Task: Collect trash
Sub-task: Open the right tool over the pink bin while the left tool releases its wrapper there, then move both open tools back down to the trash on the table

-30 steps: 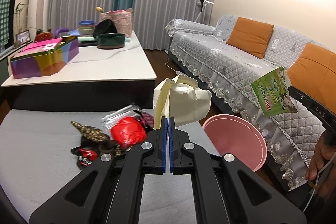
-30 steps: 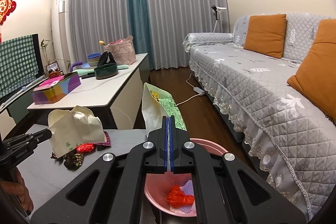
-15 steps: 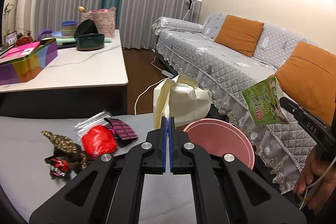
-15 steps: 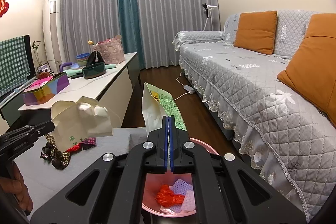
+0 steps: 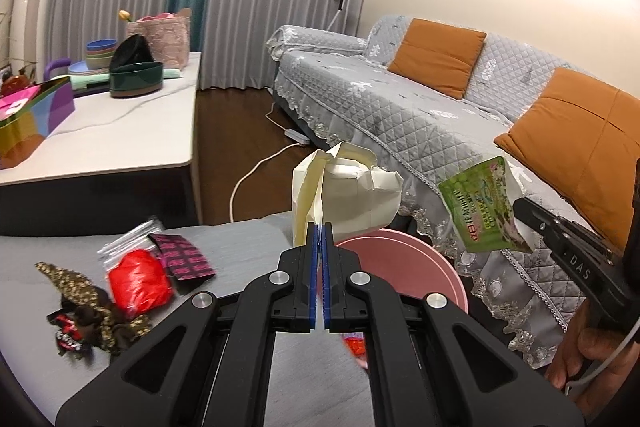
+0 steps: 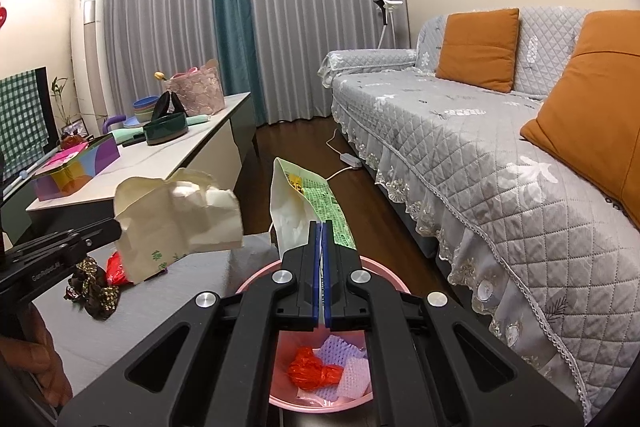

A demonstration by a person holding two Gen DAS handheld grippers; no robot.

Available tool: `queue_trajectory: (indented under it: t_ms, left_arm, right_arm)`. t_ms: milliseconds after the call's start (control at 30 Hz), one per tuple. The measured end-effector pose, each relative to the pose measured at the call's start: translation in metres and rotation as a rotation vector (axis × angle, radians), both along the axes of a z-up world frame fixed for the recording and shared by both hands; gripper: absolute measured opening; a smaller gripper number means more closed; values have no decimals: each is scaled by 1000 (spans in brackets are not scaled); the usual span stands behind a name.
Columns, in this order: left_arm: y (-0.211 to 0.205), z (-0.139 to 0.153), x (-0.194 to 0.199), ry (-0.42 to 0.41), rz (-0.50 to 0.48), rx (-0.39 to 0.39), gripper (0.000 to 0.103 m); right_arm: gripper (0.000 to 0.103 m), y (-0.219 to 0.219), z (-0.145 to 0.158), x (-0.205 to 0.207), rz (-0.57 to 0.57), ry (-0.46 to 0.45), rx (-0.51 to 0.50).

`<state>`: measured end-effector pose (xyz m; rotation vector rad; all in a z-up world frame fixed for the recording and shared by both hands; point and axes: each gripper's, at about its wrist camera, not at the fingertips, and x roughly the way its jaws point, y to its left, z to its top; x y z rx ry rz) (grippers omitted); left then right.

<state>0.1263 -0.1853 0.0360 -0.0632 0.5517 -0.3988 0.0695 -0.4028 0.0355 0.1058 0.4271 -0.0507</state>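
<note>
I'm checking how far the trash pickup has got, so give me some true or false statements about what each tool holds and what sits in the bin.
1. The left tool is shut on a cream paper bag. True.
2. The right tool is empty. False: it is shut on a green printed packet.
3. The pink bin is empty. False: a red wrapper and pale foam pieces lie inside.
4. Trash remains on the grey surface, including a red bag. True.
5. The cushions on the sofa are orange. True.
</note>
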Motion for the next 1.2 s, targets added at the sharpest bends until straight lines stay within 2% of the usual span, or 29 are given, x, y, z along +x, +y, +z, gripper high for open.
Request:
queue_trajectory:
  t_ms: [333,433,500,567,733,900,1067,1200]
  left_arm:
    - [-41,-9,18,18,-52,24,2]
    - [-51,-16,24,51,-74,46,6]
    - [-50,-20,24,60,-69,49,10]
    - [-46,-23,22,66,-60,42,11]
    - [-27,-25,9,77,-29,48,11]
    - [3,-18,-11,62,10,67,11]
    - [51,-3,-31,43,74,83,11]
    - [95,13,-45,31,130,88,11]
  right_arm:
    - [4,-8,-17,15,-22,39,6]
    - [14,-12,-23,20,-34,62,7]
    - [37,-14,-24,21,-49,60,12]
    - [40,-16,-24,20,-66,53,16]
    - [41,-13,-21,20,-51,45,32]
    - [45,7,-11,15,-10,-7,30]
    - [46,45,0,7,68,-63,3]
    - [46,72,4,7,129,-40,23]
